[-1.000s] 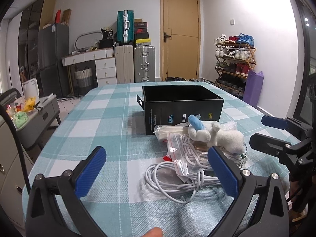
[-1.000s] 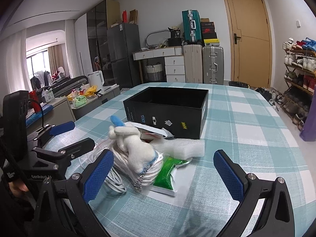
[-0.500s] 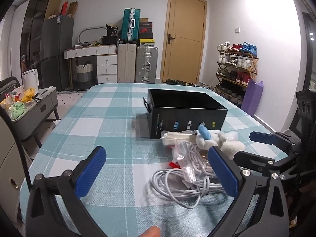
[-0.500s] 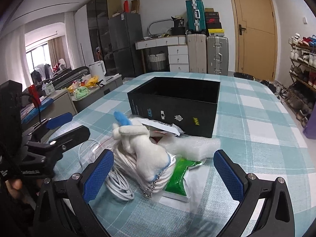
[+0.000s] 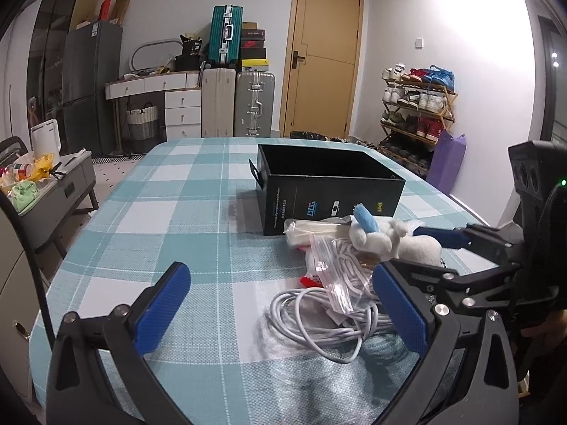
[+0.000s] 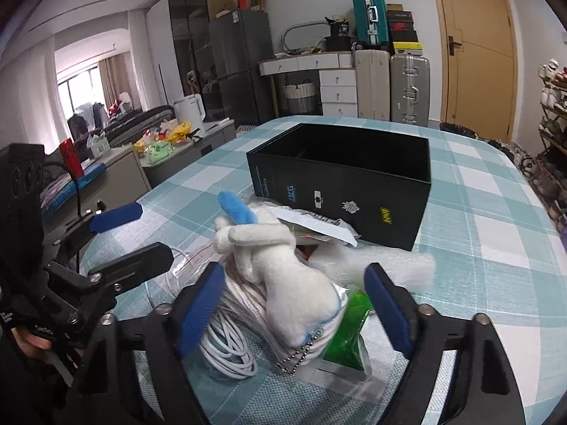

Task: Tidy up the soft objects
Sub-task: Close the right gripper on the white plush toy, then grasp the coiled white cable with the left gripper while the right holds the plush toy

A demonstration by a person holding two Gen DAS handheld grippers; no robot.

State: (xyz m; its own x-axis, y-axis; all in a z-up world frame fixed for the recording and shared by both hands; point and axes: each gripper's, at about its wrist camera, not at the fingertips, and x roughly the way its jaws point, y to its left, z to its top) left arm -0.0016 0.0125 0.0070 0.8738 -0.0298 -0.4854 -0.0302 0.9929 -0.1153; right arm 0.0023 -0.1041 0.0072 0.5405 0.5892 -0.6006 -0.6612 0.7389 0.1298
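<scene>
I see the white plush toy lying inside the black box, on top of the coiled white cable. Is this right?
Not quite. The white plush toy is not inside the black box; it lies on the table in front of it, on top of the coiled white cable. The right wrist view shows this.

White walls (image 5: 407, 7) — wooden door (image 5: 324, 60), suitcases (image 5: 237, 102)
</scene>
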